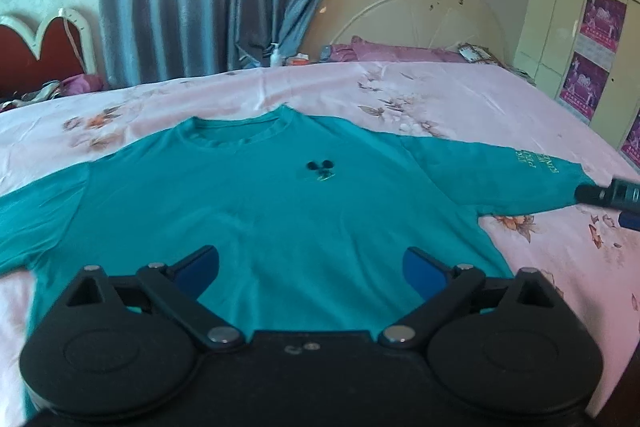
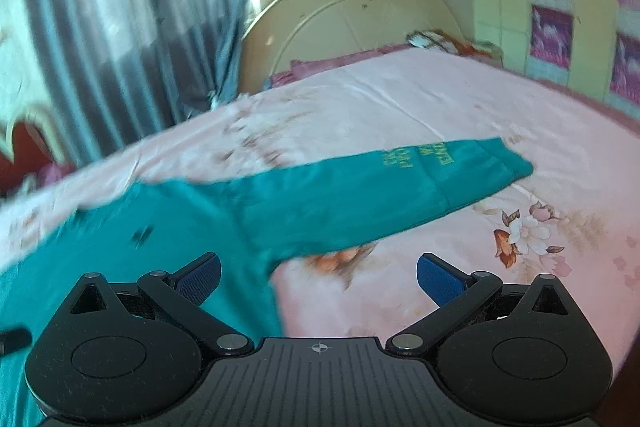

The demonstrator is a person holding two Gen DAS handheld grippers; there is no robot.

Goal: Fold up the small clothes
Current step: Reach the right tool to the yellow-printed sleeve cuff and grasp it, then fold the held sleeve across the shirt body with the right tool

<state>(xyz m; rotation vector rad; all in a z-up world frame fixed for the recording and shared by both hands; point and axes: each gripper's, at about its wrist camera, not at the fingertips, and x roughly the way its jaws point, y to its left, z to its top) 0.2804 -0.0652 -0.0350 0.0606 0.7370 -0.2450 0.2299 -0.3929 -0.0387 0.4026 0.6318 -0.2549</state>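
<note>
Both tools [image 1: 311, 264] [image 2: 319, 269] spread wide above flat teal shirt [image 1: 248, 211]

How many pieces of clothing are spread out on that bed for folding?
1. A single teal T-shirt lies flat, front up, on the pink floral bedsheet, its lettered sleeve stretched out to the side. Other clothes may lie outside both views.

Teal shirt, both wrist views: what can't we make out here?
- Hem of the teal shirt: left wrist view, hidden behind the left gripper.
- Its far left sleeve end: left wrist view, cut off by the frame edge.
- Yellow sleeve lettering: too small and blurred in both views to read.
- Shirt body and chest motif: right wrist view, motion-blurred.
- Right gripper: open, over the bedsheet.
</note>
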